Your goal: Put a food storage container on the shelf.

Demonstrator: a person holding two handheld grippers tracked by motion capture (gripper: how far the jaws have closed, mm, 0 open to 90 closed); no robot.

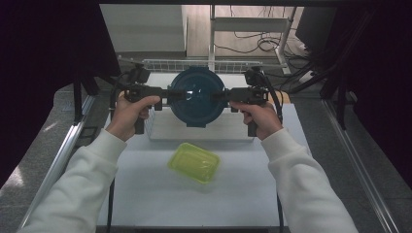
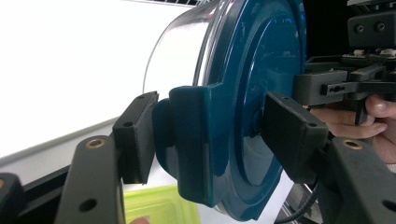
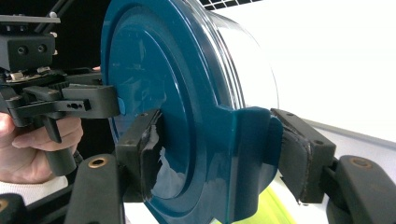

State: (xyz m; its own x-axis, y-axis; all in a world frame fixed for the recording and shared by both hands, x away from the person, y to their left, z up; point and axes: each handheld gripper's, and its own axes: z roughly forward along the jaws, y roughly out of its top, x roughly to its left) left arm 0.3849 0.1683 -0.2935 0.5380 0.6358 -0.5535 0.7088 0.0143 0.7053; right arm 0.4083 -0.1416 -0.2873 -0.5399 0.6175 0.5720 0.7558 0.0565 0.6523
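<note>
Above white table (image 1: 145,194), left gripper (image 1: 167,93) and right gripper (image 1: 227,94) are each clamping half-closed on opposite latches, keeping blue-lidded container (image 1: 197,97) level.

Blown-out white backgrounds, dark surroundings

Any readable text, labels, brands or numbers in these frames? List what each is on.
None readable. The blue-lidded container, the green container, the left gripper and right gripper carry no legible print. The lid shows moulded ridges, no letters.
</note>
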